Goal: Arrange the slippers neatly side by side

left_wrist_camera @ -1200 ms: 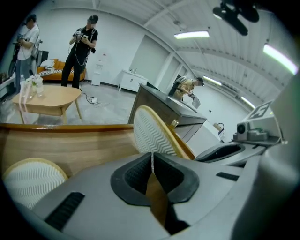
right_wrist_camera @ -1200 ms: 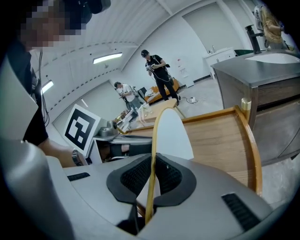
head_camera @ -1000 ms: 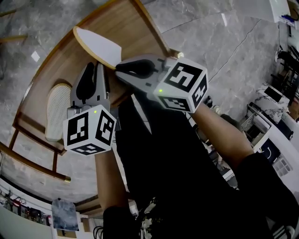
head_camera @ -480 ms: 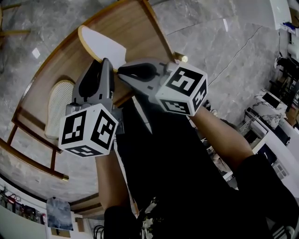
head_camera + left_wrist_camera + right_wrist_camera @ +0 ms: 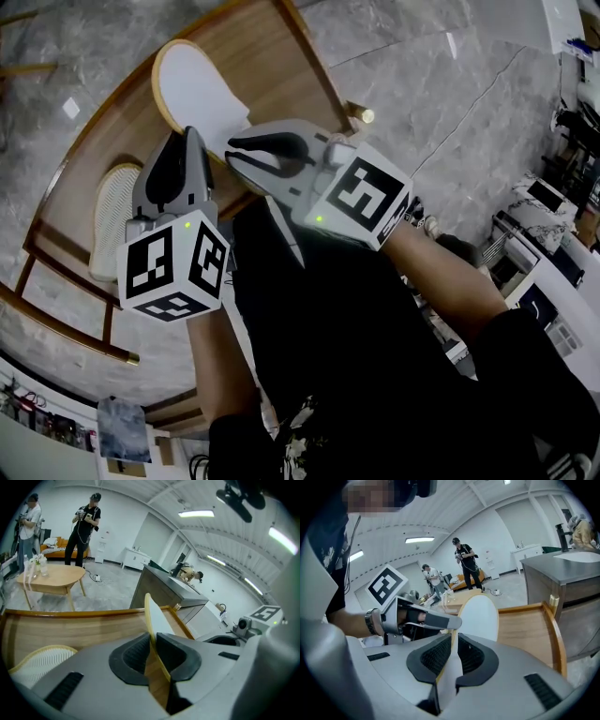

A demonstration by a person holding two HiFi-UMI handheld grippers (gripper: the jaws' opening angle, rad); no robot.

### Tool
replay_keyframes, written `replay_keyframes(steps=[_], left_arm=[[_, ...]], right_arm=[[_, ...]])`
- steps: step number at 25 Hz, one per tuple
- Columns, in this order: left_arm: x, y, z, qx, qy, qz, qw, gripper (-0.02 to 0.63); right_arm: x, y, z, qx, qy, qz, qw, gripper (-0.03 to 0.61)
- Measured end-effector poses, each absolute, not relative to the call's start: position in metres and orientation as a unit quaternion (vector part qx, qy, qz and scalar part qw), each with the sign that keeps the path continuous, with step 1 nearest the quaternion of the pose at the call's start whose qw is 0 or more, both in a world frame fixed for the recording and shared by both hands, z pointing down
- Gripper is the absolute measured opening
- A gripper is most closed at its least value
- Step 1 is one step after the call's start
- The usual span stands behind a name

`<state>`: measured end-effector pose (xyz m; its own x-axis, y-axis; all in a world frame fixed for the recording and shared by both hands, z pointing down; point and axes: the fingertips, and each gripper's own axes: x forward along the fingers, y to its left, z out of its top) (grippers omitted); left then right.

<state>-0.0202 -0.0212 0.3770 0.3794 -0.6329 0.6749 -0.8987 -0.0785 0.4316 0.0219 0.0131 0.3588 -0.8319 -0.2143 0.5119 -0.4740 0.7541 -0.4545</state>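
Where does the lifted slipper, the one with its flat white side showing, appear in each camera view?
Head view: lifted slipper, upper left, over the wooden rack.
Left gripper view: centre, nearly edge-on, between the jaws.
Right gripper view: centre, white side showing, between the jaws.
Shared landmark: the wooden rack, behind it in all three.

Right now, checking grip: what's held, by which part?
The raised slipper, by its sole's edge: right hand-held gripper and left hand-held gripper, whose jaws have just been closing.

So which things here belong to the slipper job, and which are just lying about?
Job: held slipper, ribbed slipper, wooden rack.
Lying about: oval table, grey counter, standing person.
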Motion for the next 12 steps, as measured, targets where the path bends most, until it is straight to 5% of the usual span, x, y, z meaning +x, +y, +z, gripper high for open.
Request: replay_keyframes(steps=[12], left_arm=[[-0.04,-0.018,0.411,0.697,-0.557,0.213,0.398,0.063]], right_arm=[[0.054,-0.001,0.379,0.232,-0.896,0.287,0.246,0.031]])
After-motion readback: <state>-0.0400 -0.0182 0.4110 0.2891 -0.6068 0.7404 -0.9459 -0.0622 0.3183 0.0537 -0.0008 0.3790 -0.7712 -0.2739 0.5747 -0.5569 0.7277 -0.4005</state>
